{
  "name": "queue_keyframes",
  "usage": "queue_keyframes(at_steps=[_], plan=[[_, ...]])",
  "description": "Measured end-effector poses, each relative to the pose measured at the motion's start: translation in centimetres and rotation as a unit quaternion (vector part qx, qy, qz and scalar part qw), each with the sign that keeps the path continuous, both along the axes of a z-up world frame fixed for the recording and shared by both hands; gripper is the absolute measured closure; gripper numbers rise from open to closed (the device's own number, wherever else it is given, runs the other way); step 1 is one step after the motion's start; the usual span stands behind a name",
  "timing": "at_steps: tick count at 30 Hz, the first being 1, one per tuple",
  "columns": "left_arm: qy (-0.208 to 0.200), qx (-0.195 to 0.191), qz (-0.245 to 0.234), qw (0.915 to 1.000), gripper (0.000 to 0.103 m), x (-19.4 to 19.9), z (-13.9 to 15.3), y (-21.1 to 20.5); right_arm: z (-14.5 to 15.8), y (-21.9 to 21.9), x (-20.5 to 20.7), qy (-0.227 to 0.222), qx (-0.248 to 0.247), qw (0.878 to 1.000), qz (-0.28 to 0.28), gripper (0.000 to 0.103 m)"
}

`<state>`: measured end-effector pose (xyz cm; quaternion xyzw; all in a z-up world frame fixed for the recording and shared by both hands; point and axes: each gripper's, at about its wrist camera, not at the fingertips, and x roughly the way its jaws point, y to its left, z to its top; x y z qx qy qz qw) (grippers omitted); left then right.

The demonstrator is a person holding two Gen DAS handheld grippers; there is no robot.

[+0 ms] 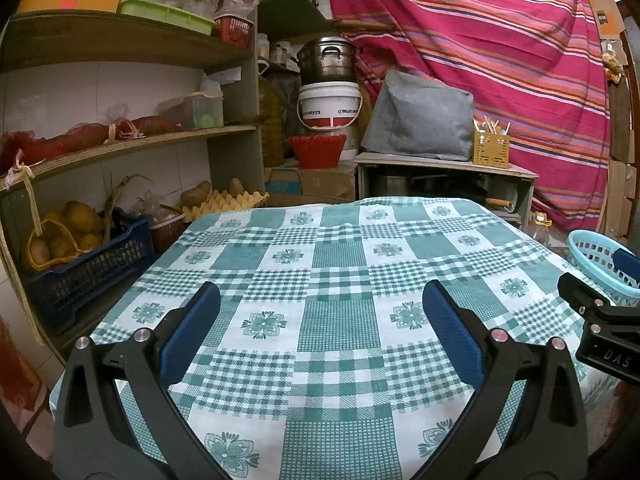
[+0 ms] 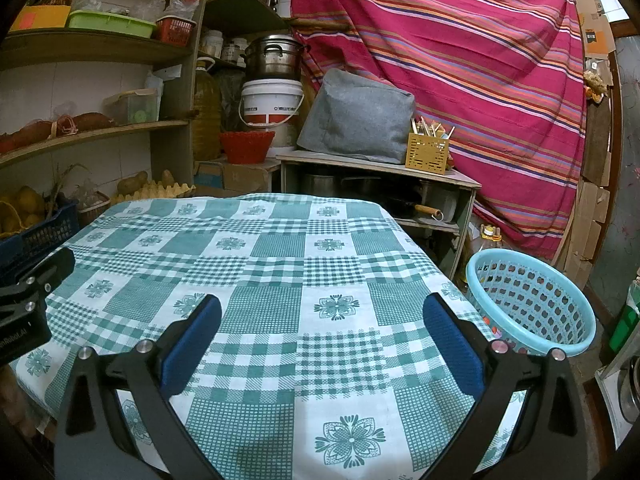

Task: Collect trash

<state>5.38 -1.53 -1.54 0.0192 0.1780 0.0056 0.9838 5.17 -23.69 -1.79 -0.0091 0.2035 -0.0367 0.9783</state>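
Fingers of both grippers stand wide apart, nothing between them. Left gripper [image 1: 320,332]: blue pads [image 1: 192,332] frame the lower centre of its own view, over the green-and-white checked tablecloth [image 1: 340,248]. Right gripper [image 2: 322,338]: same pose in its view, pads [image 2: 452,344] spread over bare cloth.

Each gripper shows in the other's camera: the right one at the right edge of the left view [image 1: 600,316], the left one at the left edge of the right view [image 2: 28,300] (only black body parts show there, so the finger state is read from each gripper's own camera).

Light blue perforated basket [image 2: 532,300] sits at the right of the right wrist view, just beside the table's right edge and lower than the tabletop. Small colourful bits lie at its bottom, too small to identify. In the left view only part of its rim shows at the right edge [image 1: 600,260].

No loose trash visible on the cloth in either view.

Background: wooden shelves [image 1: 120,144] at left, blue crate [image 1: 88,276] with potatoes at lower left, white bucket [image 2: 272,100] under a metal pot [image 2: 274,56] at upper centre, striped red cloth [image 2: 460,60] at upper right.
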Motion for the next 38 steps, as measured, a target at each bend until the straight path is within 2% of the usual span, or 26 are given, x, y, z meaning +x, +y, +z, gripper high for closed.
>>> queue_keyframes(at_steps=[38], plan=[[-0.004, 0.002, -0.005, 1.0000, 0.005, -0.08, 0.48, 0.17, -0.04, -0.01, -0.01, 0.000, -0.001, 1.000, 0.001, 0.005]])
